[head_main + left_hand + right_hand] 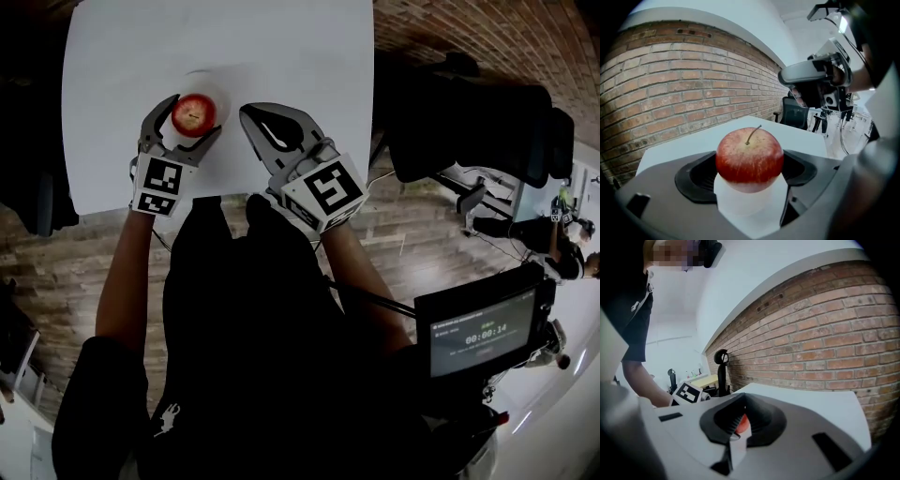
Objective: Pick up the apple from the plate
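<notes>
Grasp made on apple — lift not confirmed.

My left gripper (192, 120) has its jaws closed against both sides of the apple (750, 157), which is over the white plate (218, 87). I cannot tell whether it has cleared the plate; nothing else shows on it. My right gripper (255, 117) — jaws nearly together, holding nothing — sits just beside it on the table (122, 47). Judged remaining: raise clear.

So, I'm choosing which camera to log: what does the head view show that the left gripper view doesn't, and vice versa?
Head view only: the right gripper's jaws together, empty, its black-and-white marker cube, and a dark screen. Left gripper view only: the thin brown stem of the shiny red apple. Both: that apple clasped between the left gripper's jaws, plus the white table.
</notes>
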Action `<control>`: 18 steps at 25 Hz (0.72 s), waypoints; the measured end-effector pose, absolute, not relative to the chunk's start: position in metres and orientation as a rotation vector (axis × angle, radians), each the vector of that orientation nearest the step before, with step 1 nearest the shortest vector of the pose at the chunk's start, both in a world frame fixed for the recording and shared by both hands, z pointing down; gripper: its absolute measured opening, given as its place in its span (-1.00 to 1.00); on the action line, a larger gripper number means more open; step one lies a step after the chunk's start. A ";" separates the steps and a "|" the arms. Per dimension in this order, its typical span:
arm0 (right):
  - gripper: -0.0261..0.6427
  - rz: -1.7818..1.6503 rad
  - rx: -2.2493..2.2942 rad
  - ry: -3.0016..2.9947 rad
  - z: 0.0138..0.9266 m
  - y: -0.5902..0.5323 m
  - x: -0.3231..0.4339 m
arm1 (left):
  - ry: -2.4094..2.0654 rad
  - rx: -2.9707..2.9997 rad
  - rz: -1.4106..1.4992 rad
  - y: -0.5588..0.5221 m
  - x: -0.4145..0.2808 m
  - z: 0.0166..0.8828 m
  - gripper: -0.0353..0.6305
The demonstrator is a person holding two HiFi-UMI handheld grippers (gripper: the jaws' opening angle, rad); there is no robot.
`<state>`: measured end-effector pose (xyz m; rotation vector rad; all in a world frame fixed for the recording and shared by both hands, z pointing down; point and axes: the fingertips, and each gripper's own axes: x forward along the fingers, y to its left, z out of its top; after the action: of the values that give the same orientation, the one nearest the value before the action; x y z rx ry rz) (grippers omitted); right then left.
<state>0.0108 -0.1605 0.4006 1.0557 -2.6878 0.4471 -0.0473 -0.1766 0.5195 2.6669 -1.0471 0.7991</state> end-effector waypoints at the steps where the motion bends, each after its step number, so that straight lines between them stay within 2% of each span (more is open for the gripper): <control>1: -0.91 0.448 1.048 -2.687 0.400 -0.159 0.011 | -1.056 2.668 0.793 -0.176 -0.047 0.516 0.35; 18: -0.91 0.333 0.961 -2.808 0.361 -0.146 -0.001 | -1.241 2.703 0.680 -0.162 -0.050 0.438 0.35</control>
<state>-0.0014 -0.1458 0.3608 0.9608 -2.8077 0.3331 -0.0503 -0.1620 0.4382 2.7031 -1.2406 0.6804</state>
